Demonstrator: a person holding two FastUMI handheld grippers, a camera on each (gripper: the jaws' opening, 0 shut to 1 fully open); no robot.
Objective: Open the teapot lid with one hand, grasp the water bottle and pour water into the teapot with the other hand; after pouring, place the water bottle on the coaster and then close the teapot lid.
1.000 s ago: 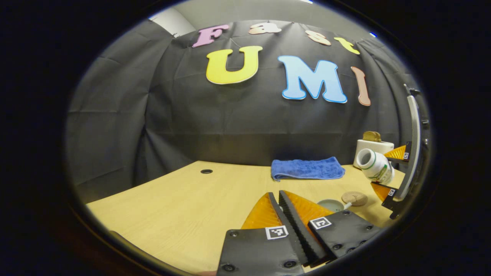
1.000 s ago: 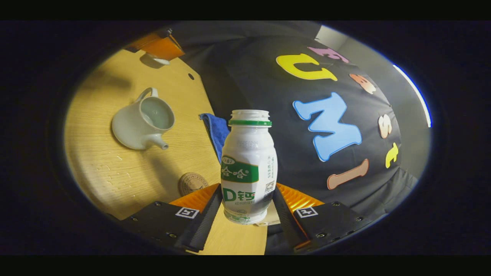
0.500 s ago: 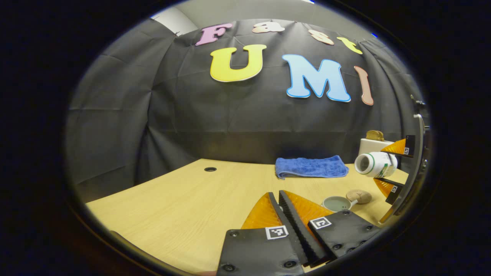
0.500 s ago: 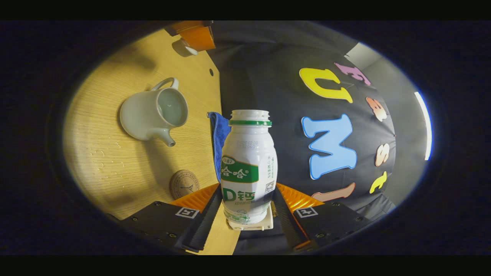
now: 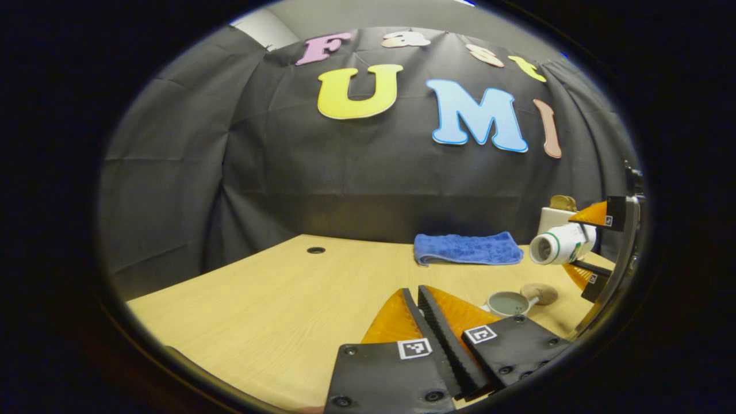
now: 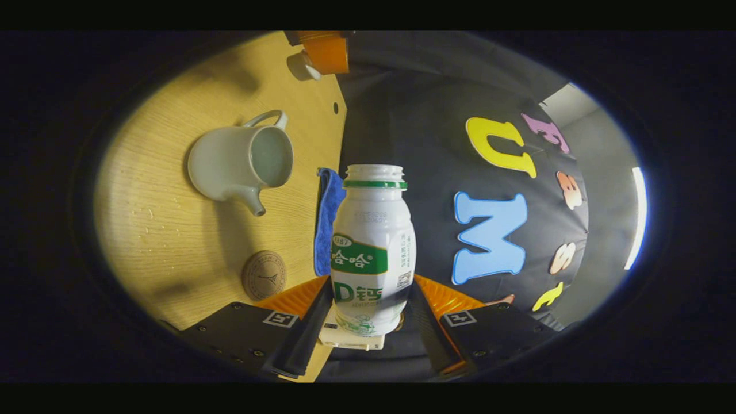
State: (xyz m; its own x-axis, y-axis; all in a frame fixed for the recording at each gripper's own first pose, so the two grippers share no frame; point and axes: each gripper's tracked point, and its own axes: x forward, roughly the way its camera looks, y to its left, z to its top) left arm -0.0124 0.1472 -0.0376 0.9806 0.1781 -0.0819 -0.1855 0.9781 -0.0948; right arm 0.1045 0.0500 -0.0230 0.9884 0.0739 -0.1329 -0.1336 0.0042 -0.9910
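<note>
I'm holding the bottle (image 6: 372, 253) pinched in my right gripper (image 6: 368, 313), tipped sideways; open teapot (image 6: 238, 161) off its left, coaster (image 6: 264, 275) nearer. Pouring looks finished; next, righting the bottle onto the coaster. Left gripper (image 5: 418, 299) is pinching the lid (image 6: 303, 64), fingers nearly together

Each gripper has two black plates fastened with dark round screws. On the left gripper (image 5: 424, 322) and the right gripper (image 6: 368, 310), every plate carries a small square black-and-white marker. The fingers (image 5: 437, 333) have toothed, ridged inner faces.
</note>
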